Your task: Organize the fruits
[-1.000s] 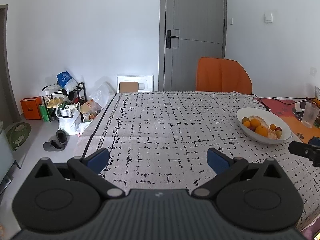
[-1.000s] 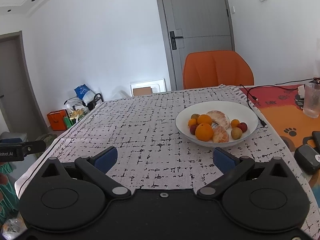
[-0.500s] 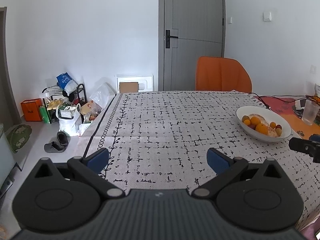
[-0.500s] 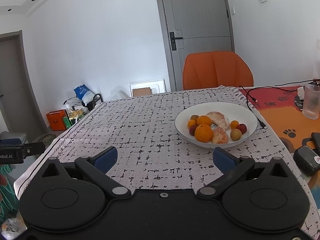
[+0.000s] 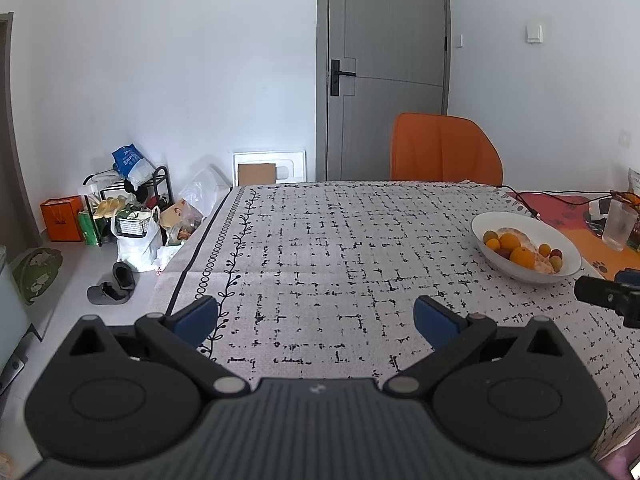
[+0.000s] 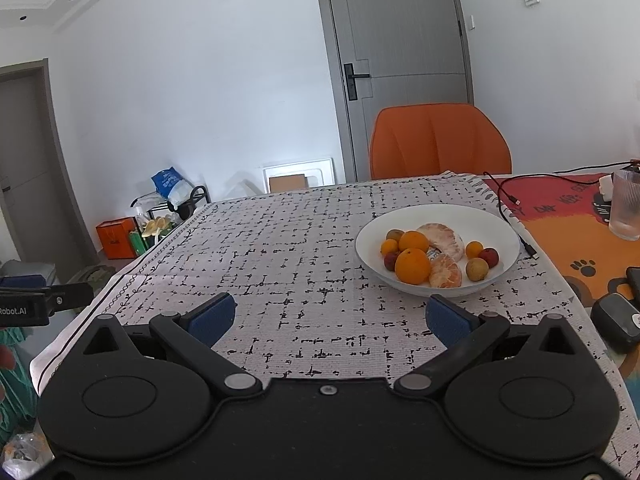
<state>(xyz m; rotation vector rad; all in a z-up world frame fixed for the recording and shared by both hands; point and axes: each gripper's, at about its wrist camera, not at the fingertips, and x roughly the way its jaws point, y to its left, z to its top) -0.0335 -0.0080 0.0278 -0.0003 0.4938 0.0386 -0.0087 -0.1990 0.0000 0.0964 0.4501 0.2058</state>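
Both views look forward along a claw held above a surface (image 6: 304, 248) covered with a black-and-white patterned cloth. The left claw (image 5: 316, 316) stands wide open with nothing between its blue pads; the right claw (image 6: 330, 318) is likewise wide open and empty.

Task state: all the fruit in sight lies gathered in one white bowl (image 6: 496, 224), which stands ahead and slightly right of the right claw, and far to the right of the left claw (image 5: 524, 276). No loose fruit shows on the cloth. This arrangement fits either fruit already collected into the bowl or a mixed heap awaiting sorting out of it; the pictures do not settle which.

Contents of the bowl: a large orange (image 6: 413, 266) at the near side, a second orange (image 6: 413, 241) behind it, a peeled citrus half (image 6: 445, 274) just right of the large orange, a larger peeled citrus piece (image 6: 444, 238) toward the back, and several small round fruits, orange, dark red and yellow-brown, among them a red one (image 6: 489, 257) at the right edge of the pile.

A ribbed glass (image 6: 625, 206) stands well right of the bowl on an orange mat; its contents cannot be told.
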